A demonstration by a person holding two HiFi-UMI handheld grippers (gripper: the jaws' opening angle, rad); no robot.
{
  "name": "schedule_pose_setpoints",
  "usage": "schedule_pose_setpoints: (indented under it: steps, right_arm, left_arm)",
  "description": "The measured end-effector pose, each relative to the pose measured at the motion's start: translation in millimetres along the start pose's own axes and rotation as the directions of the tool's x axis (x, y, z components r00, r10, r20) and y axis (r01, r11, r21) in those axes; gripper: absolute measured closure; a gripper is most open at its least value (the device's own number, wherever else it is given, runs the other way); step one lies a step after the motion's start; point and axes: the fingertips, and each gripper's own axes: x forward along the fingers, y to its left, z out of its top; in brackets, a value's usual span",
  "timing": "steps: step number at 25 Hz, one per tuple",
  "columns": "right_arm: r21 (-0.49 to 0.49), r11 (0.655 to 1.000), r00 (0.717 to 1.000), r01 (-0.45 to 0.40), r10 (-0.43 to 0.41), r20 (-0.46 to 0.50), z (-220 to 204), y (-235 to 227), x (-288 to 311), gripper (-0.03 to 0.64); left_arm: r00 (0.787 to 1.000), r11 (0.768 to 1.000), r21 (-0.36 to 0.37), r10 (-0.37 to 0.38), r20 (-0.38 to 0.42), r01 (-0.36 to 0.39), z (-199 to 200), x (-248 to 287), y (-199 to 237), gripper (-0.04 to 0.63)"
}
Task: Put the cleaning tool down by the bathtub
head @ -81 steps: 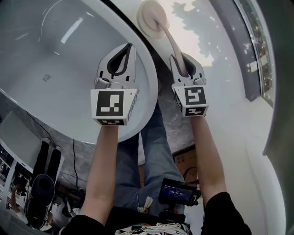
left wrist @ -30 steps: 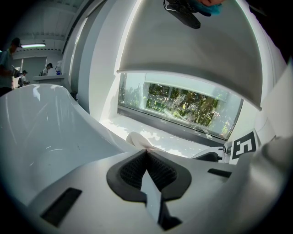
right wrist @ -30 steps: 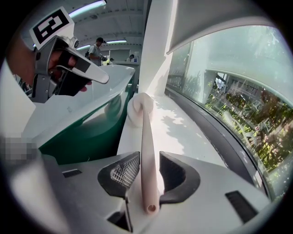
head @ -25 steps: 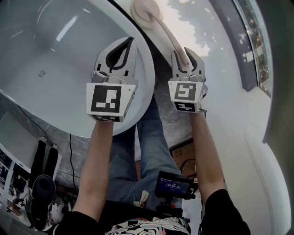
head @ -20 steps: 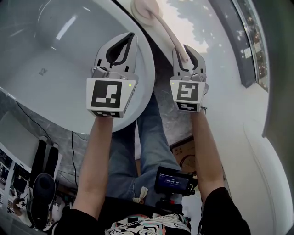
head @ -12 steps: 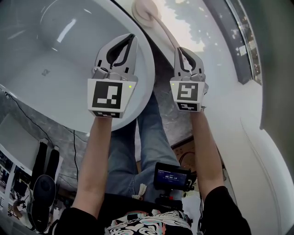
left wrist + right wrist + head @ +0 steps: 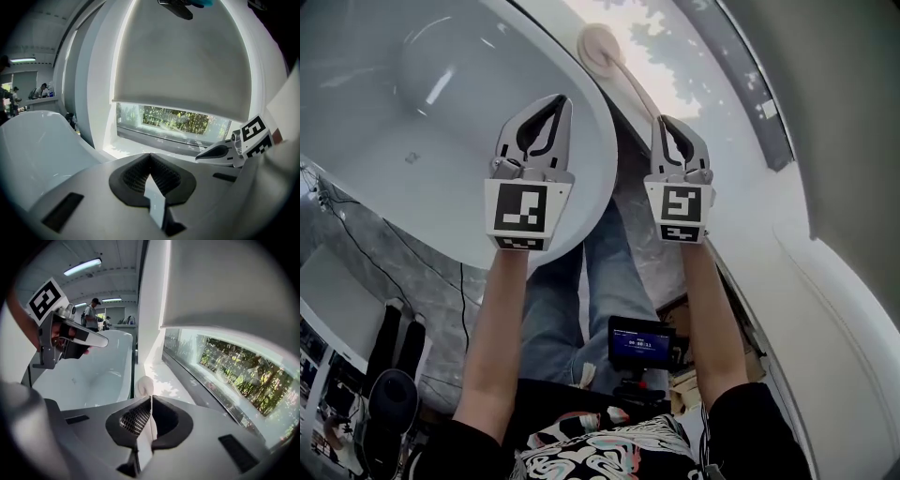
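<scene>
The cleaning tool (image 7: 619, 73) is a pale brush with a round head and a long handle. It lies on the light floor between the white bathtub (image 7: 602, 141) and the window. My right gripper (image 7: 662, 122) is shut just behind the handle's near end, with nothing between its jaws. In the right gripper view the brush head (image 7: 143, 386) shows beyond the closed right gripper (image 7: 151, 399), beside the bathtub (image 7: 93, 376). My left gripper (image 7: 560, 99) hangs shut and empty over the tub rim. It shows as the left gripper (image 7: 151, 157) in its own view.
A long window (image 7: 741, 80) runs along the floor on the far side of the tool. A curved white wall (image 7: 834, 291) stands at the right. Below are the person's jeans (image 7: 600, 281), a small screen device (image 7: 639, 343), cables and a black bag (image 7: 389, 398).
The right jaws were open around the brush handle a second ago and are now closed and off it. The tool stays on the floor. Both grippers have hardly shifted.
</scene>
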Motion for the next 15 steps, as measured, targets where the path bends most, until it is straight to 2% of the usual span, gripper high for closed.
schedule_pose_setpoints:
  steps: [15]
  right_arm:
    - [0.034,0.998,0.993,0.059,-0.062,0.105,97,1,-119,0.584]
  left_arm:
    - [0.997,0.998,0.06,0.017,0.076,-0.022,86,-105,-1,0.586]
